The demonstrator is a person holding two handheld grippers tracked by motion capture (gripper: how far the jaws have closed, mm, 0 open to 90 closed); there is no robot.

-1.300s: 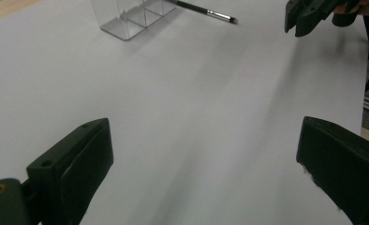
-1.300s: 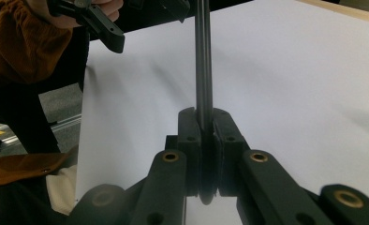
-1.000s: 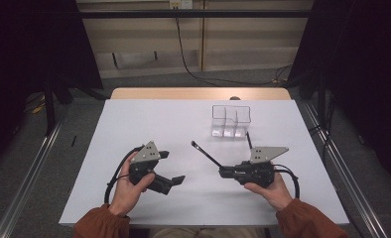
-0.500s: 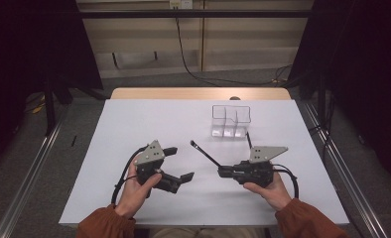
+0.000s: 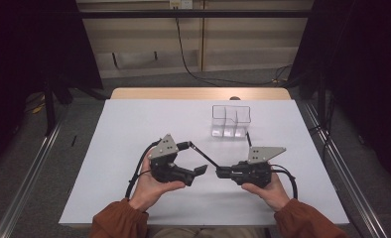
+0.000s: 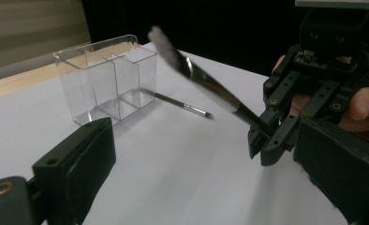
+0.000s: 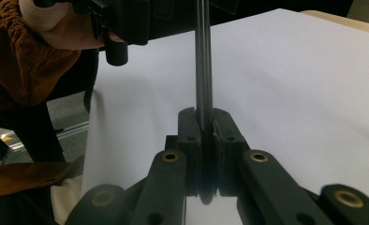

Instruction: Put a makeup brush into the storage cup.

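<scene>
Working over the white surface (image 5: pixel 134 148), I keep the clear divided organizer (image 5: pixel 230 120) ahead as my target. My left gripper (image 5: pixel 196 163) has fingers wide, just easing inward with nothing between them; my right gripper (image 5: pixel 219 172) pinches the brush (image 6: pixel 206 82) by its handle, bristles raised. To do this well, I should steady the brush before tipping it toward a compartment.

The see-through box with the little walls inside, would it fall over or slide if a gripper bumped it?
The clear box looks thin-walled and empty, so it is probably light and would likely slide on the smooth white table. It stands taller than it is deep, so a high bump might tip it. Its hard plastic probably stays stiff rather than bending.
</scene>
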